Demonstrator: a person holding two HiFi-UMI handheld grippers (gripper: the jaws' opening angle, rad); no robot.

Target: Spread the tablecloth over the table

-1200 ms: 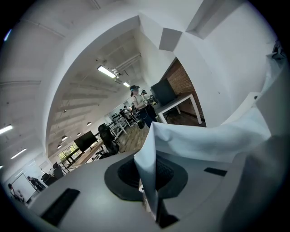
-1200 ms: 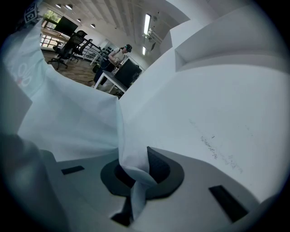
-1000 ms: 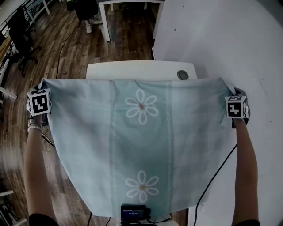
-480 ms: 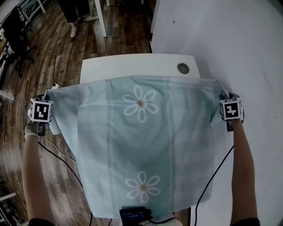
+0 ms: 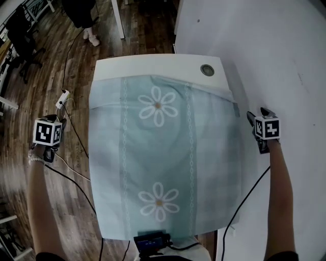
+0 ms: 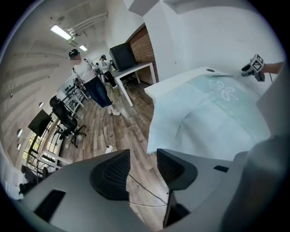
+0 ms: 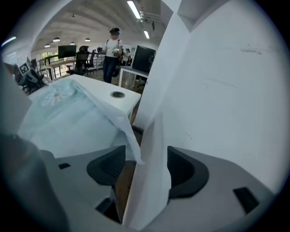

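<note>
Tablecloth [image 5: 158, 153] lies over the table [image 5: 153, 66], far strip showing white

Lit evenly and fairly brightly from ceiling strip lights [image 7: 134, 9], softly shadowed, washed pale on the tablecloth [image 5: 158, 153] and white wall [image 5: 285, 46], bent fisheye-fashion with black corners in both gripper views, motion-smeared along the wooden floor [image 5: 12, 204] at the head view's left edge.

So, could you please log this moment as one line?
tablecloth: lying on table | left tongs: just opened, empty | right tongs: just opened, cloth corner loose between them
</note>
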